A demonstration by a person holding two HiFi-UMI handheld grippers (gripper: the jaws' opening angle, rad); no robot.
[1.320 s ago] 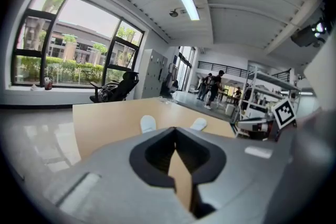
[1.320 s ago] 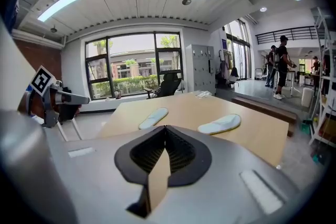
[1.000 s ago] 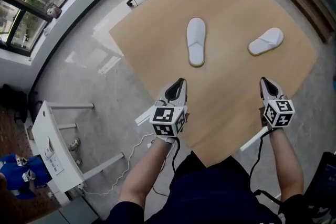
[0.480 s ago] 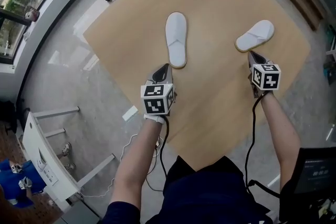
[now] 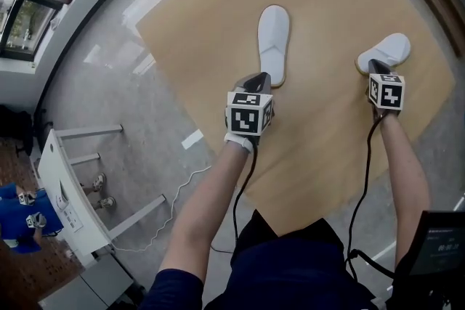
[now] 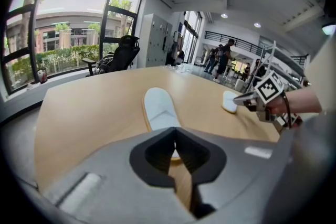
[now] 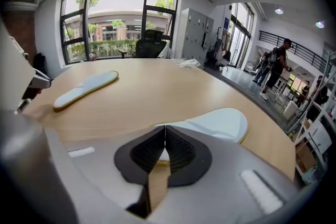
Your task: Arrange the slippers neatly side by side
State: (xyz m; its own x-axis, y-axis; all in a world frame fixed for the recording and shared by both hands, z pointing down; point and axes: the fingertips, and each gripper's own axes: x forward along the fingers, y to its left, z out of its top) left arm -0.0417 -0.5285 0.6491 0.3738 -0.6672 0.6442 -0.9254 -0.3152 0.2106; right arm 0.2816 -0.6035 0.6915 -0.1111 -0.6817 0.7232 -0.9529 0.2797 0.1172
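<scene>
Where they lay: left slipper (image 5: 272,46) and right slipper (image 5: 385,52) well apart on the worktop (image 5: 327,3).
Left gripper (image 5: 256,78): fingers pressed together, empty, just short of the left slipper's near end.
Right gripper (image 5: 375,63): fingers together, empty, at the right slipper's near end.

Both bare forearms reach forward, the left arm (image 5: 207,200) slanting a little to the right and the right arm (image 5: 403,170) almost straight. The left tongs (image 5: 260,76) point ahead, jaws pressed together at the tips with nothing between them. The right tongs (image 5: 374,63) are likewise closed and empty.
</scene>
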